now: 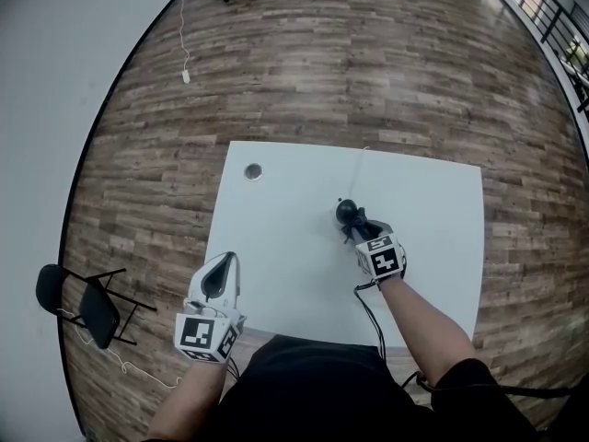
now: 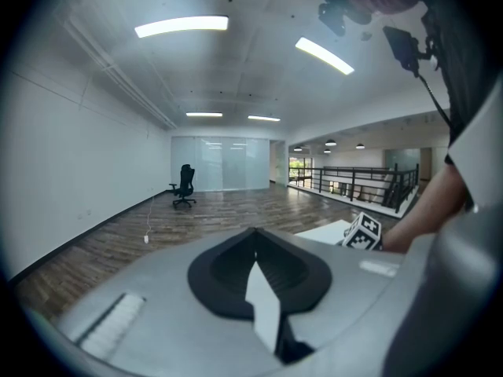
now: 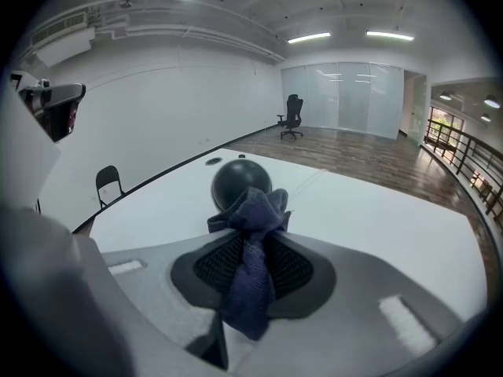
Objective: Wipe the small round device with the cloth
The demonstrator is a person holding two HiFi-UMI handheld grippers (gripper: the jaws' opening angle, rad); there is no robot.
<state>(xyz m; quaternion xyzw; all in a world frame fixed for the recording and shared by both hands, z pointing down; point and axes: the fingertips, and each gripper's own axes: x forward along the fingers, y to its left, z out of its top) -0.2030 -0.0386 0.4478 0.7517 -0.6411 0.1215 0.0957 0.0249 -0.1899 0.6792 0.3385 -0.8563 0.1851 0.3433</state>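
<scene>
The wipe is at its start, judging by how things lie. The right gripper [image 1: 362, 230] has its jaws clamped on the cloth [image 3: 250, 246], a dark blue bunch whose free end sticks out past the tips. That end lies against the near side of the device [image 3: 240, 181], or just short of it; I cannot tell which. The device, a small dark ball, sits on the worktop [image 1: 294, 247] right of centre, with a thin cord running to the far edge.

The next move probably calls for pressing the bunch onto the ball and rubbing over and round it. The pressure should be light, since the ball looks free to roll or slide.

The left gripper [image 1: 223, 267] hovers by the near left edge, well apart from the device, jaws together and empty. It could steady the ball.

No container is in view.
</scene>
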